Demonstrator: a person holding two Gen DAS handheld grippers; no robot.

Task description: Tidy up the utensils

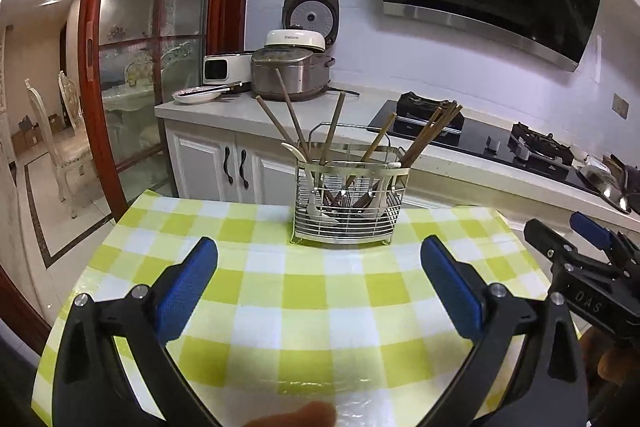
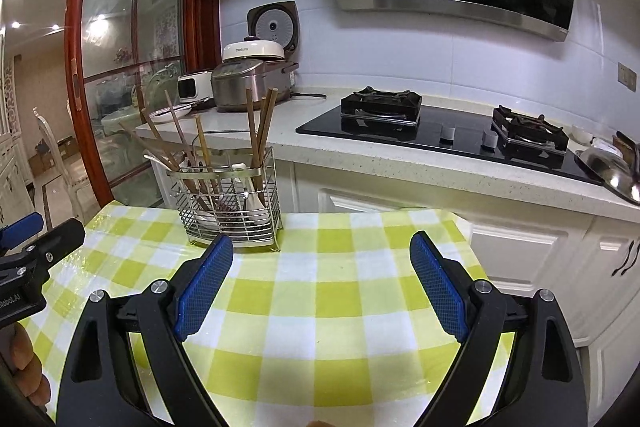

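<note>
Your table, under its green-and-white check cloth, fills the foreground, and no loose cutlery shows on the part of it either camera covers. At its far edge, towards the kitchen counter, stands the wire caddy, upright on its small feet, where both grippers can come at it from the near side.

You hold the left gripper and the right gripper low over the cloth, side by side and short of the caddy. Both have their jaws spread wide with nothing between the blue pads, so neither is carrying anything.

The utensils are all in the caddy. The chopsticks lean outward in a loose fan, because the basket is wide and grips only their lower ends. The white spoons sit deeper, bowls down, with a handle hooking over the rim.

This would fit either a caddy you have filled or one you mean to sort by compartment. I cannot tell which divider holds what.
</note>
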